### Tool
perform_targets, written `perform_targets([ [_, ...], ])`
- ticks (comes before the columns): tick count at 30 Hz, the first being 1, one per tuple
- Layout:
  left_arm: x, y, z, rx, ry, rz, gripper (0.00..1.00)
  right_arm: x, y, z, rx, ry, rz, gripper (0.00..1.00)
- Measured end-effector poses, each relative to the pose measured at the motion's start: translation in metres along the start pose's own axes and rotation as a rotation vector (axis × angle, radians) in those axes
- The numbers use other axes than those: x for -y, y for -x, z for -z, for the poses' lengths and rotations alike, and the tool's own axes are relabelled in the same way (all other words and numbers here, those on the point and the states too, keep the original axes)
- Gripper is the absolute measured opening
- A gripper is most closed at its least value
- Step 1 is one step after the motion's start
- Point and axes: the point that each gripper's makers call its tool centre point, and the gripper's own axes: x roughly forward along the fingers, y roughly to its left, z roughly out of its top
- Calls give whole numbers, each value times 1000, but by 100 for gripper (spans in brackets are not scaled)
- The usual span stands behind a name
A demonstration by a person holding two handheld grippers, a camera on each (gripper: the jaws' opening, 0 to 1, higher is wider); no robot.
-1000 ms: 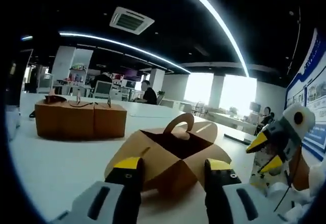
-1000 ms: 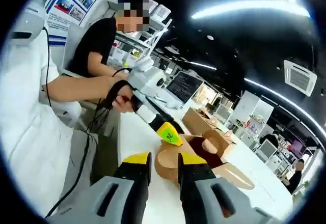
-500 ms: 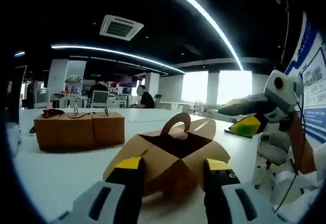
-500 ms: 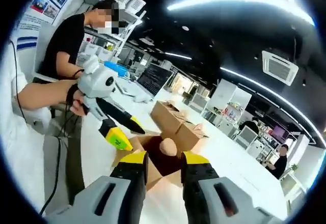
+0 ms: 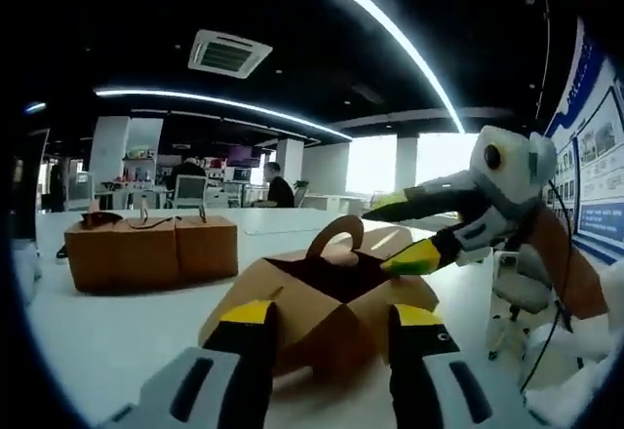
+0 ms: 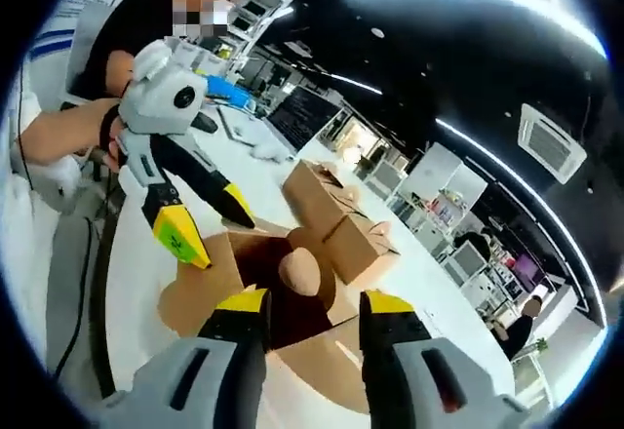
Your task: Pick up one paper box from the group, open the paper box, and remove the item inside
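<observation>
Opened paper box [image 6: 283,288] dark inside, contents unclear; both tools [image 5: 329,324] [image 6: 310,304] open, empty

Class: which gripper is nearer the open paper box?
Right. The right gripper reaches over the open paper box, tips above its opening; the left gripper hovers open beside one flap.

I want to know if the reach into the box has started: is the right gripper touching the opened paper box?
Cannot tell. In the left gripper view the right gripper has its open fingers over the opened paper box, but they overlap the flaps, so no gap or contact shows plainly.
</observation>
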Motion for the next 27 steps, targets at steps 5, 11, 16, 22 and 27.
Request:
perform_targets([
  [5,0,1,-1,0,-2,0,47,3,-4,0,-16,13,-9,36],
  [11,0,1,-1,0,2,2,47,3,-9,1,-23,33,-23,34],
  [16,0,1,1,-4,-1,3,47,1,-11,-1,-18,50,-37,25],
  [22,0,1,2,-9,-11,1,47,10,-8,-13,32,56,-22,14],
  [27,-1,-1,2,-9,-8,5,47,12,-13,-14,43,54,-31,3],
])
